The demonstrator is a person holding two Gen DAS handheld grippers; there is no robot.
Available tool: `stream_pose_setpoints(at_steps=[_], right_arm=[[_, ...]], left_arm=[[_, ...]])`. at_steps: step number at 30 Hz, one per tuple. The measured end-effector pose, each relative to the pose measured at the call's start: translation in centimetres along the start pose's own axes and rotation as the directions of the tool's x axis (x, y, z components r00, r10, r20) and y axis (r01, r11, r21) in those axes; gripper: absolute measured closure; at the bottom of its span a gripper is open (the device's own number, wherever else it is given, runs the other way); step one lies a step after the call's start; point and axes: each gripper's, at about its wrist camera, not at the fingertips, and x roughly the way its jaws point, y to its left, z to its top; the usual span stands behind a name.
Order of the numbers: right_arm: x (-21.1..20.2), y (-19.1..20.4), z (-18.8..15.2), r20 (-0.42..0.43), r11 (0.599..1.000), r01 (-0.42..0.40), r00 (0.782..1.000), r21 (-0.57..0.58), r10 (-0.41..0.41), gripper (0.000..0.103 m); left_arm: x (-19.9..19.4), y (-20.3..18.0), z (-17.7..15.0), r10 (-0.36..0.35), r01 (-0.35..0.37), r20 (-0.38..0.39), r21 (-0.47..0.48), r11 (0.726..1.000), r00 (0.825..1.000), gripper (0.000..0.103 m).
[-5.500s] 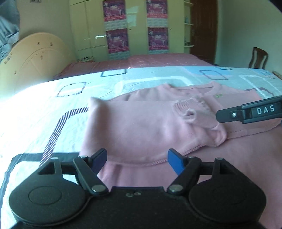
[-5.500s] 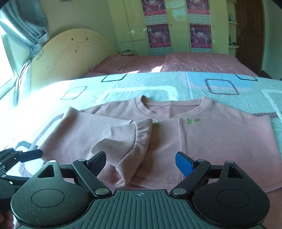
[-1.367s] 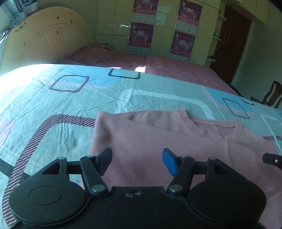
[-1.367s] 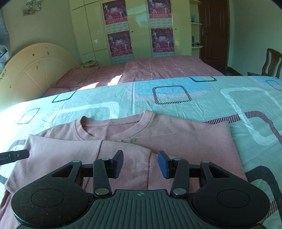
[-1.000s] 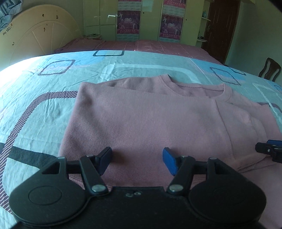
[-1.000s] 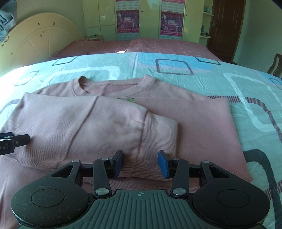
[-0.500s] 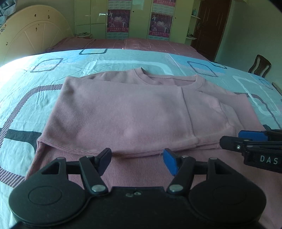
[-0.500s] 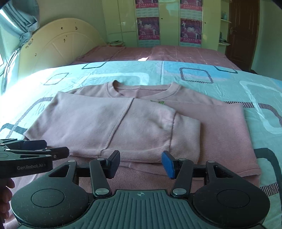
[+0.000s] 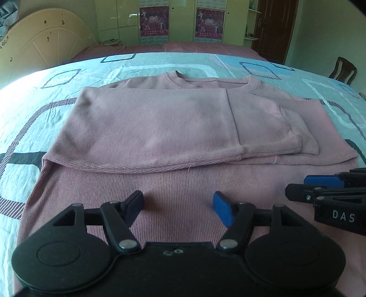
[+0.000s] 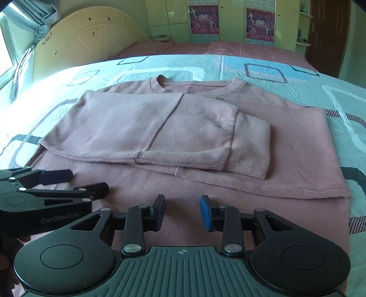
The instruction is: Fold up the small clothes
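Reading "DAS" — right tongs (image 9: 295, 186); "GenRobot.AI" — left tongs (image 10: 90, 184).

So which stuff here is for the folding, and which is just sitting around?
For the folding:
pink sweater
left tongs
right tongs
bedsheet underneath

Just sitting around:
headboard
posters
wooden chair
brown door

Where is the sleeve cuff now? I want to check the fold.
In the right wrist view, the pink sweatshirt's ribbed sleeve cuff lies right of centre on the folded garment, beyond the right tongs.
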Motion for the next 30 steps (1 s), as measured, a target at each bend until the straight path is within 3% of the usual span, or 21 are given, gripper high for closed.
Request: stream_pose_setpoints(at_steps=[6,10,15,21,23,25,30], right_arm=[[-1.8,-4.2,-1.7,0.011,0.997,0.06,0.998,0.04,-0.061,0.069],[-3.4,-4.8,-2.7,0.02,0.998,0.042,0.999,0.053,-0.043,0.069],[-5.4,-1.7,-3.9,0.036,0.999,-0.028,0.999,0.041,0.027,0.069],[-7.2,3.5,-5.4,0.06,0.997,-0.079,0.995,0.015,0.078,0.068],[-7.4,4.6,-6.0,0.056,0.997,-0.07,0.996,0.024,0.068,0.066],[-7.2,5.6,-6.8,0.037,0.999,-0.049,0.998,0.019,0.048,0.05],[-7.3,5.7,-9.4,0.006,0.998,0.039,0.999,0.039,-0.039,0.048]], left_arm=[[-1.0,0.7,-1.2,0.036,-0.036,-0.002,-0.015,0.999,0.999,0.033],[-2.1,0.9,-2.0,0.058,-0.059,-0.015,-0.033,0.998,0.998,0.034],[-4.1,0.5,-2.7,0.056,-0.056,-0.009,-0.021,0.998,0.998,0.033],[-6.5,0.2,-4.4,-0.007,0.007,0.008,0.012,1.0,1.0,0.031],[-6.8,0.4,-5.4,-0.024,0.024,-0.003,0.021,0.999,1.0,0.031],[-6.8,0.7,-6.5,-0.029,0.03,-0.025,0.035,0.999,0.999,0.031],[-7.9,1.8,-8.9,-0.029,0.029,-0.01,0.083,0.996,1.0,0.028]])
